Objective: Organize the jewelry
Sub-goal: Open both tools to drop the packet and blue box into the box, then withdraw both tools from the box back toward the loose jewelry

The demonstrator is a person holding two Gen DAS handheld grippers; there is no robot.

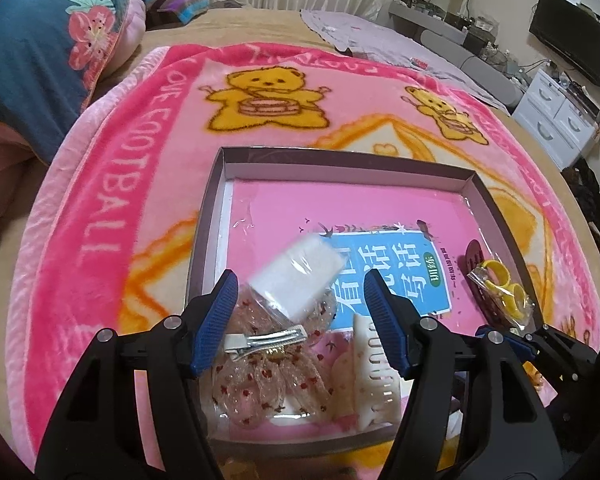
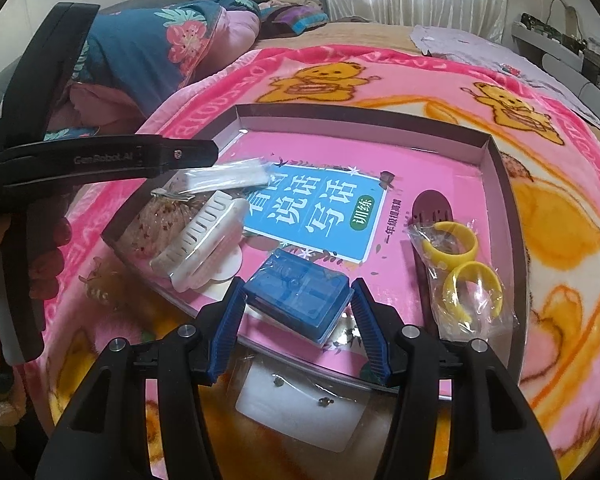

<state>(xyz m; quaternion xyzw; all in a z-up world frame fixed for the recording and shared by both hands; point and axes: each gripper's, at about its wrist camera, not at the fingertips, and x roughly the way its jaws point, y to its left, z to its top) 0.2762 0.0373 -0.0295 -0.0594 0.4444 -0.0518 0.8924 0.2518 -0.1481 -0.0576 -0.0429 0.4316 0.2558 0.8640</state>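
The left gripper point(image 1: 298, 322) is held about half open over the near left corner of the tray point(image 1: 340, 164), straddling a bagged bow clip point(image 1: 272, 352). The pads appear clear of the bag, though the film makes this hard to judge, so nothing is taken as gripped. The right gripper point(image 2: 296, 326) is likewise half open around a blue box point(image 2: 298, 298) at the tray's near edge, with a gap visible on each side.

If the left jaws are closed here, only loose film may be caught, and the bag could slip or drag the white comb point(image 1: 374, 364) lying just beside it. The blue box could be pushed off the rim if nudged.

The clip's metal bar is laid crosswise between the jaws; the bag's long axis runs away toward the tray's middle.
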